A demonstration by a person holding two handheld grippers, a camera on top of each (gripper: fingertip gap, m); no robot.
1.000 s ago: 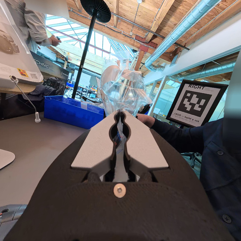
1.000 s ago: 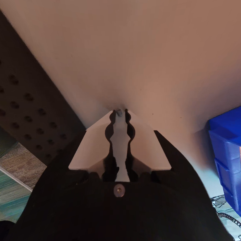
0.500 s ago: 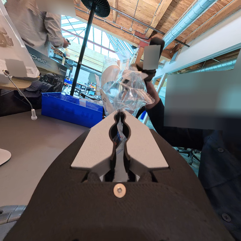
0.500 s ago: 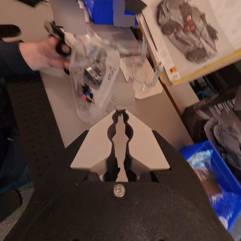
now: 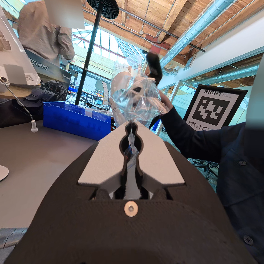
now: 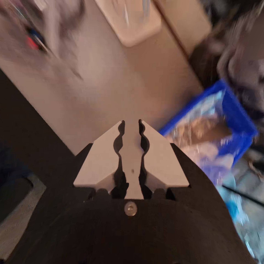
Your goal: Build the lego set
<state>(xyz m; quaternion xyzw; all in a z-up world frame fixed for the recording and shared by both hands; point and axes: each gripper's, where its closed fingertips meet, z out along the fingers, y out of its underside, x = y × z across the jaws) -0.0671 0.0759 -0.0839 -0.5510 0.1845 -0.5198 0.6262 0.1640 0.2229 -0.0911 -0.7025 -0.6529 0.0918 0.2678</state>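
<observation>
Left wrist view. The left gripper is clamped on a clear plastic bag of lego parts; the film is pinched at the fingertips and a fold of it, with small blue and red pieces, trails down the gap between the fingers. The bulk of the bag stands up and forward from the tips, held off the grey table. The person's right hand, in a dark sleeve, is at the bag's far upper side, with a black object above it that is most likely the other gripper; whether it touches the bag I cannot tell. A blue bin sits on the table beyond and left of the gripper, well apart from the bag. A printed box stands at the far left, a framed marker sign at the right.

Right wrist view. The picture is heavily blurred. The right gripper has its fingers apart with nothing between them; bare table shows through the gap. The blue bin, holding more bagged pieces, lies to the right of the tips and near them. A smear with red and blue specks at upper left may be the held bag; this cannot be confirmed.

Assessment. No assembled bricks appear in either view. The task seems to be at its opening stage: the bag is not visibly open, and sorting and all building remain.
</observation>
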